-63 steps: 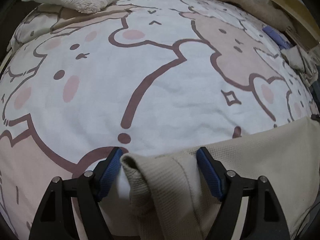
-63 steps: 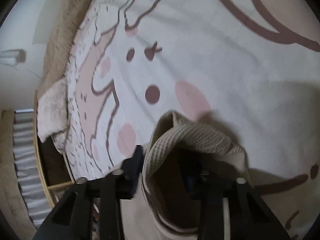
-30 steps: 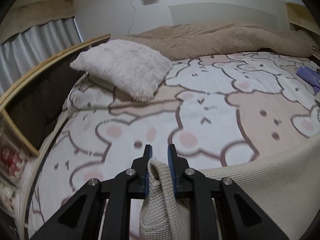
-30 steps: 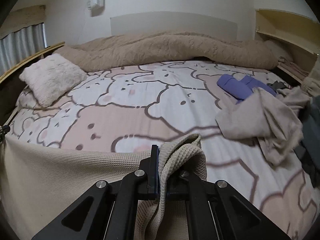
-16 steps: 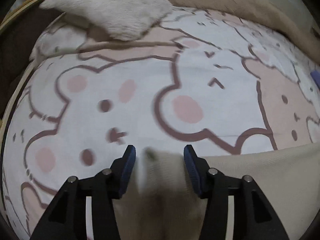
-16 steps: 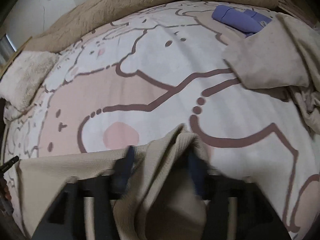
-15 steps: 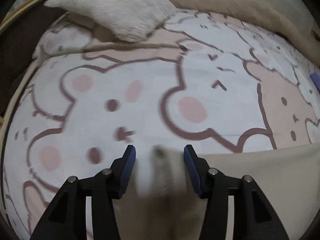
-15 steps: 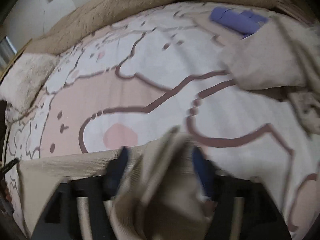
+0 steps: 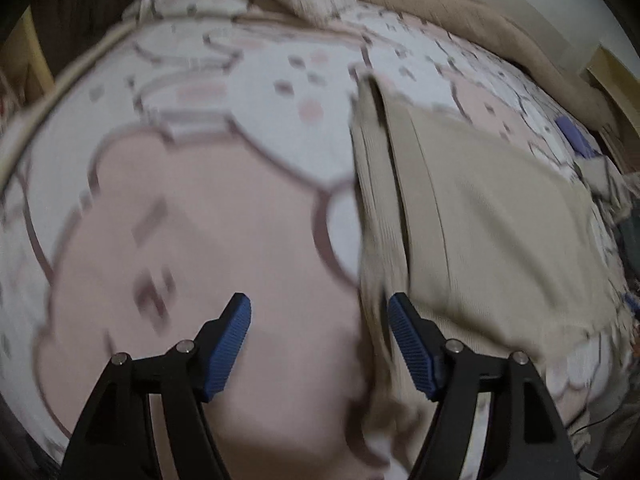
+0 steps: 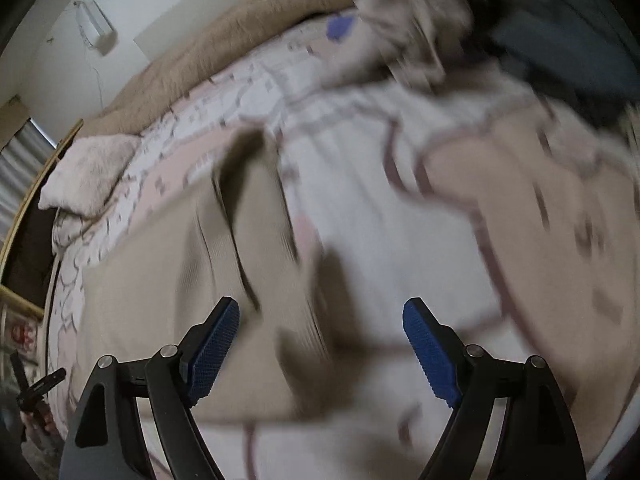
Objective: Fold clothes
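Note:
A beige waffle-knit garment lies spread flat on the bear-print bed sheet. In the left wrist view its left edge runs up past the right blue pad. My left gripper hangs over that edge with its jaws opening and no cloth pressed between the pads. In the right wrist view the same garment fills the lower left, its right edge with folds passing between the pads. My right gripper is wide, its jaws still opening, gripping nothing. Both views are motion-blurred.
A fluffy pale pillow and a tan blanket lie at the head of the bed. A heap of unfolded clothes with a dark garment and a purple item sits at the far right. A wooden bed frame borders the left.
Both grippers let go of the beige garment's corners and opened wide. The garment dropped flat onto the sheet. Both cameras swung downward and pulled back along the garment's side edges.

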### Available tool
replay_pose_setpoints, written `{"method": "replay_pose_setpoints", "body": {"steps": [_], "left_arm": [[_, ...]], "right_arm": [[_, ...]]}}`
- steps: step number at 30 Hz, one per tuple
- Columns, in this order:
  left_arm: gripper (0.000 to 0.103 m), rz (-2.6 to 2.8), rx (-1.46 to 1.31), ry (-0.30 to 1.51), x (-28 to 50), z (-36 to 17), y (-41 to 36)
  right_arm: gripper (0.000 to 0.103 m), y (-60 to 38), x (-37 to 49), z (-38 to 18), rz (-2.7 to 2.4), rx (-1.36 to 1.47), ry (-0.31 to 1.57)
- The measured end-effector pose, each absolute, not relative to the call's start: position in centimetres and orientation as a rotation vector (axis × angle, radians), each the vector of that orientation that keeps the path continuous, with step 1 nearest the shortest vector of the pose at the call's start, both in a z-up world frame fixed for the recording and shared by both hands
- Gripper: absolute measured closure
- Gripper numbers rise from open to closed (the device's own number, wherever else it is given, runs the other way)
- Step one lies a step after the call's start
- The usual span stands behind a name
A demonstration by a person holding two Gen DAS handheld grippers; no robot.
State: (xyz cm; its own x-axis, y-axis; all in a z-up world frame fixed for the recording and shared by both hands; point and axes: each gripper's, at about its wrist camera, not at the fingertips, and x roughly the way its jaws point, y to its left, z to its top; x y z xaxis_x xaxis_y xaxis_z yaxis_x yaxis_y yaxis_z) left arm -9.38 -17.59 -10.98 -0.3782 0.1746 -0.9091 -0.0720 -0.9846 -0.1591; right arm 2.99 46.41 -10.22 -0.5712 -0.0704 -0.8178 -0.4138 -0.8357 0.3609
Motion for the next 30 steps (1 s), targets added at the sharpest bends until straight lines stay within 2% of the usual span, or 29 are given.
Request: {"method": "replay_pose_setpoints", "body": {"steps": [4, 8, 9, 10, 13, 14, 15, 16, 17, 18, 19, 21, 23, 25, 27, 29, 30], "left_arm": [[0.032, 2.456, -1.655, -0.222, -7.0, -12.5, -16.7], [0.032, 2.409, -1.629, -0.388, -6.3, -12.7, -16.4], [0.032, 2.39, -1.625, -0.436, -6.2, -12.7, -16.4], [0.031, 2.382, -1.623, -0.463, -6.2, -12.8, -16.1], [0.026, 2.388, -1.622, -0.444, -6.3, -13.0, -15.2], [0.026, 2.393, -1.625, -0.42, -6.3, -13.1, -14.8], [0.027, 2.405, -1.638, -0.38, -6.3, -13.1, -14.4], [0.048, 2.42, -1.655, -0.333, -6.3, -13.0, -14.1], [0.061, 2.434, -1.671, -0.286, -6.4, -13.0, -13.8], [0.072, 2.447, -1.688, -0.239, -6.4, -13.0, -13.5], [0.076, 2.445, -1.696, -0.249, -6.4, -12.7, -13.7], [0.077, 2.431, -1.708, -0.313, -6.4, -12.0, -14.7], [0.077, 2.431, -1.724, -0.331, -6.3, -11.4, -15.5], [0.078, 2.444, -1.746, -0.286, -6.4, -11.5, -15.5], [0.078, 2.453, -1.765, -0.212, -6.5, -12.2, -14.9], [0.077, 2.474, -1.763, -0.126, -6.3, -12.6, -14.3], [0.073, 2.495, -1.749, -0.084, -6.1, -12.4, -14.0]], "right_arm": [[0.019, 45.4, 5.9, -13.4, 2.466, -1.305, 0.964], [0.021, 44.7, 6.4, -13.8, 2.497, -1.164, 1.09], [0.025, 44.6, 6.0, -13.7, 2.498, -1.151, 1.119], [0.034, 44.3, 5.5, -13.9, 2.501, -1.157, 1.144], [0.052, 43.4, 4.2, -14.4, 2.494, -1.177, 1.137], [0.067, 43.1, 4.0, -14.5, 2.486, -1.173, 1.092], [0.071, 43.1, 4.0, -14.6, 2.471, -1.171, 1.081], [0.078, 43.1, 4.0, -14.6, 2.456, -1.169, 1.071], [0.084, 43.3, 4.3, -14.5, 2.445, -1.156, 1.102], [0.085, 43.6, 4.8, -14.1, 2.432, -1.142, 1.15], [0.086, 43.8, 5.3, -13.4, 2.422, -1.126, 1.213], [0.087, 44.0, 6.5, -11.9, 2.418, -1.081, 1.306], [0.087, 43.7, 7.0, -11.2, 2.432, -1.085, 1.248], [0.087, 43.1, 7.0, -11.1, 2.441, -1.12, 1.134], [0.087, 42.6, 6.1, -13.2, 2.393, -1.235, 1.007], [0.086, 42.7, 6.8, -15.1, 2.366, -1.202, 1.058], [0.083, 42.8, 7.3, -15.0, 2.367, -1.174, 1.094]]}}
